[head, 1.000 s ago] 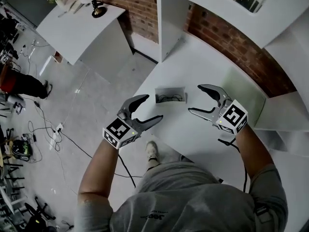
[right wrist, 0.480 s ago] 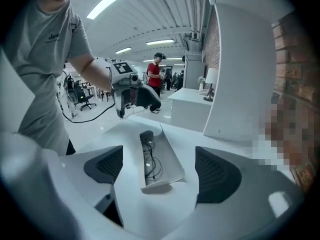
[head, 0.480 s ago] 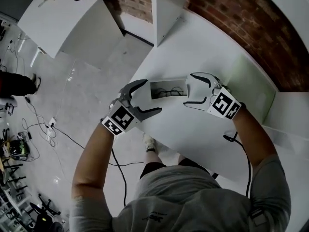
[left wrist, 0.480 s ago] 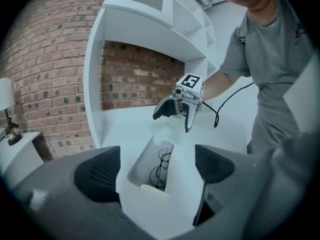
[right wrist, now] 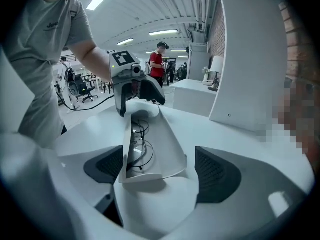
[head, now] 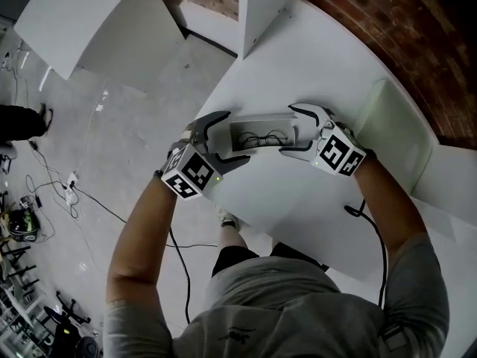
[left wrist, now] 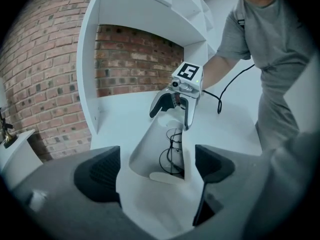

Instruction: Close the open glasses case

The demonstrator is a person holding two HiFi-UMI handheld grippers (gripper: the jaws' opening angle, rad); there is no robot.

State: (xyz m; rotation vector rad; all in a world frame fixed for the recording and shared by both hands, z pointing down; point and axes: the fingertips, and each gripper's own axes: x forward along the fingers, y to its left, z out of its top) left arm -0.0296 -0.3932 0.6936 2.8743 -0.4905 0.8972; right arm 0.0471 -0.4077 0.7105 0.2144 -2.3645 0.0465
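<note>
Both pairs of jaws stand spread, having just been opening. In the head view the left gripper [head: 232, 136] brackets the 9 o'clock end of the open white glasses case [head: 261, 123], and the right gripper [head: 289, 129] brackets its 3 o'clock end. The case lies on the white bench [head: 313, 200] with dark thin-rimmed glasses [head: 265, 136] inside. The shirt print is too small to read.

In the left gripper view, the case's near end sits between the pads, untouched. A brick wall [left wrist: 45, 59] stands at 10 o'clock.

In the right gripper view, the case gapes between the clear pads. A lamp [right wrist: 216, 66] is at 1 o'clock.
</note>
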